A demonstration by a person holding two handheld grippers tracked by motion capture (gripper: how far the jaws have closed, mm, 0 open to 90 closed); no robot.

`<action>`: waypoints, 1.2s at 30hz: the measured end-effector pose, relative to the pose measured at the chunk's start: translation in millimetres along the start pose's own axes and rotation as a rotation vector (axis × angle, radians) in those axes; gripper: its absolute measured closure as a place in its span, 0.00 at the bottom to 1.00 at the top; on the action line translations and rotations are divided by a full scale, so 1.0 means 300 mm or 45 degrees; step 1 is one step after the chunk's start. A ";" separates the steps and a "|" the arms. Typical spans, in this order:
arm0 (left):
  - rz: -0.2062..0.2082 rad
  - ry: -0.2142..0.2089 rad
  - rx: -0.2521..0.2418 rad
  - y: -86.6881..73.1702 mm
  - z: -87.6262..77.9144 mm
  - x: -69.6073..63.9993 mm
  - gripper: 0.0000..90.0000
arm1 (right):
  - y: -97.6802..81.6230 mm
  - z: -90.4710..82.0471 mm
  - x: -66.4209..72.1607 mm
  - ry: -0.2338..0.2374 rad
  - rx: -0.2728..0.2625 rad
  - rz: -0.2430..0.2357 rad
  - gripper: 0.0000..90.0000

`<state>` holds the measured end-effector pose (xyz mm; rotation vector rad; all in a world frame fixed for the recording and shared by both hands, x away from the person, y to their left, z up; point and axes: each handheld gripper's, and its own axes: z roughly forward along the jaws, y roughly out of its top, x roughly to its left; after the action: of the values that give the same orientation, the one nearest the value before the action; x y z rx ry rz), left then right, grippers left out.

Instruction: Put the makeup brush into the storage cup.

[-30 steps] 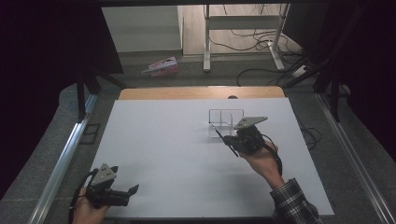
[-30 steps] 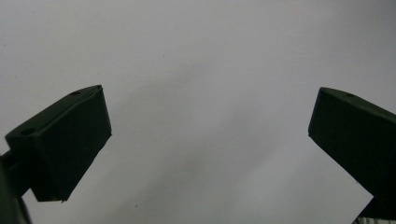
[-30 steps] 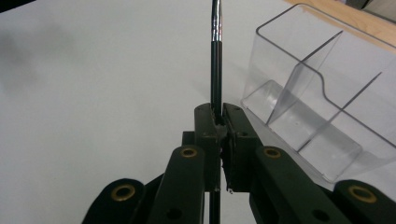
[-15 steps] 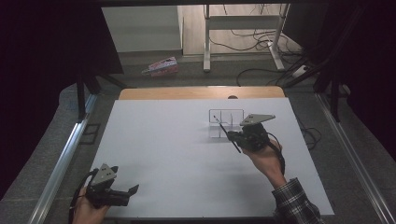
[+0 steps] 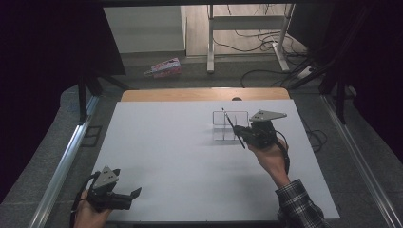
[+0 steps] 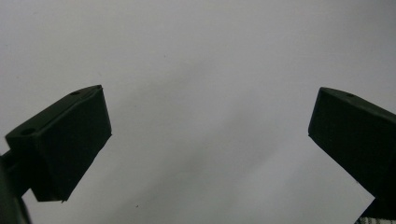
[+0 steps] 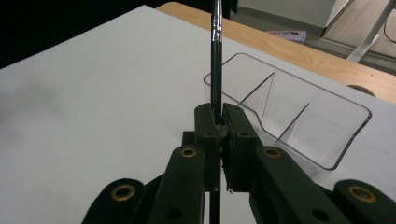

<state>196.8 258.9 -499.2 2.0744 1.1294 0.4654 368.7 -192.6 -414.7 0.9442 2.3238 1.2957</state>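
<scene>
On the white table (image 5: 180,156), the right gripper (image 7: 219,122) pinches a pen (image 7: 215,60); the left gripper (image 5: 135,194) is spread.

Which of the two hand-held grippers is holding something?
The right hand-held gripper, shut on a thin black pen by the clear tray; the left one gapes, holding nothing.

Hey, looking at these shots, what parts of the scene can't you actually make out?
- Pen: its top is cut off by the upper edge of the right gripper view; the right tool covers its lower part.
- Pen in the high view: too thin to tell its type.
- Tray: clear and faint in the high view, so its dividers are hard to trace.
- Pink item on the floor: too small to identify.
</scene>
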 end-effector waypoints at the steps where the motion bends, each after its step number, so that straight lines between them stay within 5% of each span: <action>1: 0.001 0.000 0.000 0.000 0.000 0.000 0.00 | 0.001 0.001 -0.003 -0.005 -0.008 0.000 0.94; 36: 0.000 -0.002 -0.005 -0.001 -0.001 0.001 0.00 | 0.087 0.081 -0.053 -0.042 -0.105 0.040 0.94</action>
<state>196.6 259.3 -499.1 2.0712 1.1266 0.4659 404.2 -178.4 -406.6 0.9720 2.2211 1.3665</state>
